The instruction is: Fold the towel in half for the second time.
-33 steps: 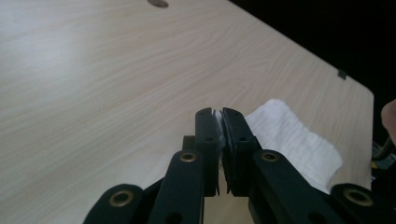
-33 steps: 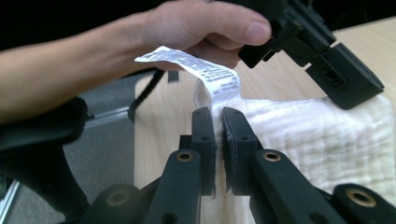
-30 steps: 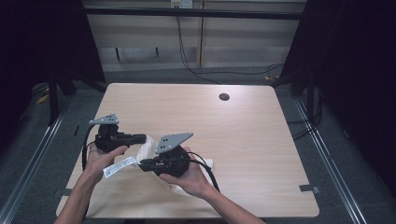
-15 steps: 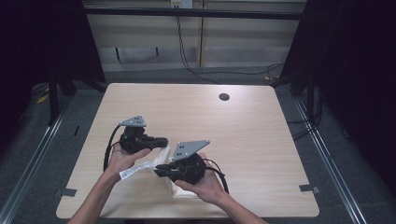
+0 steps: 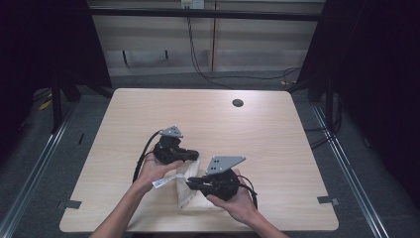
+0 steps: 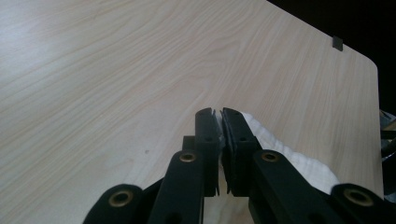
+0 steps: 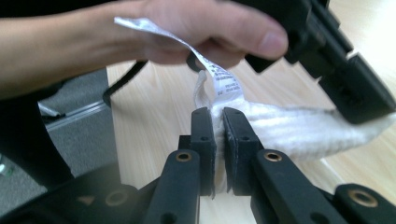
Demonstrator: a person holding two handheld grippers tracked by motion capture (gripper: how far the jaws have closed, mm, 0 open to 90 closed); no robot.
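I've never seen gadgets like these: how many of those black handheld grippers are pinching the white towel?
2. The left gripper clamps the white towel's far edge, near the table's middle. The right gripper clamps an edge nearer the person, by the care label.

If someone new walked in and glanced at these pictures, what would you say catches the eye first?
Most striking is the white towel near the front edge of the wooden table, pinched from both ends. The left gripper holds its far edge and the right gripper its near side, both jaws shut on the cloth. A printed care label sticks up from the towel just above the right gripper's jaws.
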